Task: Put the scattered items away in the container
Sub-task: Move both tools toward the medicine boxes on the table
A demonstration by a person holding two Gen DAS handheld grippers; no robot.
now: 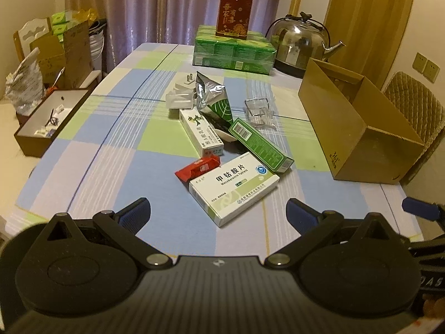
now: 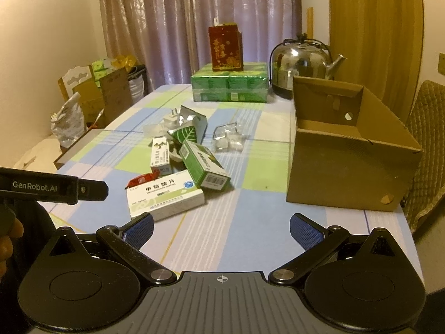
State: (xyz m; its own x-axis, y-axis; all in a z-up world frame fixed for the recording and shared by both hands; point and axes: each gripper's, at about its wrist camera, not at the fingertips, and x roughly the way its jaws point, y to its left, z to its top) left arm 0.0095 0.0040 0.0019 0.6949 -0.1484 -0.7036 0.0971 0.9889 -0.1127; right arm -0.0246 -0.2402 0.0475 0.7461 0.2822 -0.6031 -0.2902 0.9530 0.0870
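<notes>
The cardboard box stands open on the right side of the checked surface. Near the middle lie the scattered items: a white medicine box, a green carton, a foil bag. The left gripper and right gripper hover empty, jaws wide apart.

My left claw's view cuts my other claw off at 3 o'clock. A small white thing hides under the green box, so I cannot tell what it is. The bits in the brown tray at 9 o'clock are too tiny to name.
</notes>
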